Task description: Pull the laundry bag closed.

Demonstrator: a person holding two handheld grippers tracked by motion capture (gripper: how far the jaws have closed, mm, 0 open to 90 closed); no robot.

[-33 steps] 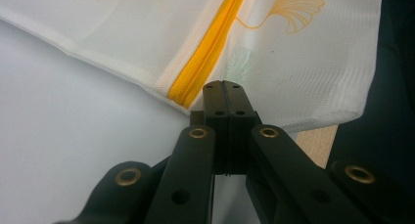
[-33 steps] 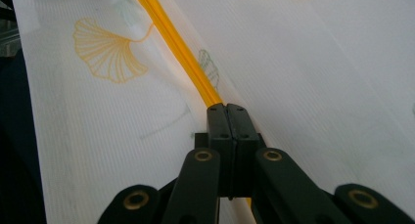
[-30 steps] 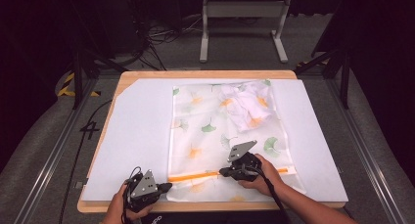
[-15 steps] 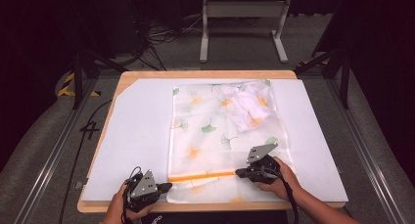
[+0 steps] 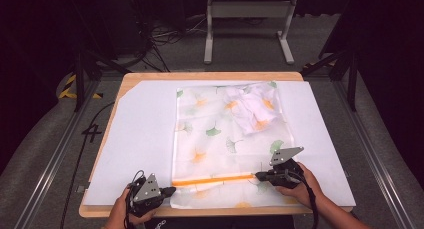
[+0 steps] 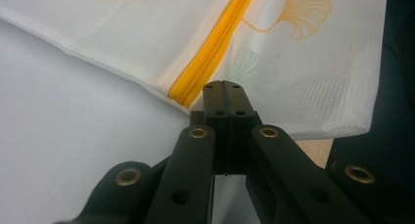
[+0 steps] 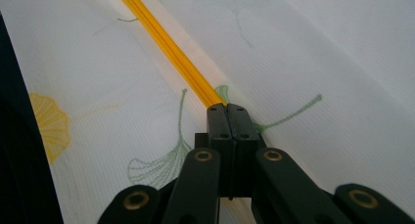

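A white mesh bag [image 5: 220, 139] printed with ginkgo leaves lies flat on a white sheet [image 5: 140, 139]. An orange zipper [image 5: 212, 180] runs across its near end. My left gripper [image 5: 172, 190] is shut on the bag's near left corner, its tips [image 6: 225, 84] beside the zipper's end [image 6: 215, 48]. My right gripper [image 5: 258, 176] is shut at the zipper's right part, tips [image 7: 227, 108] on the orange line [image 7: 166, 45]; the slider is hidden under them. A crumpled white cloth [image 5: 252, 106] sits inside the bag at the far right.
The sheet covers a wooden table [image 5: 125, 211] whose near edge lies just below my hands. Metal rails [image 5: 55, 159] flank the table on both sides. A grey stand [image 5: 247, 19] and cables are on the floor beyond it.
My right gripper has slid to the right along the zipper, leaving a longer orange stretch visible to its left. The left gripper has stayed at the bag's corner.
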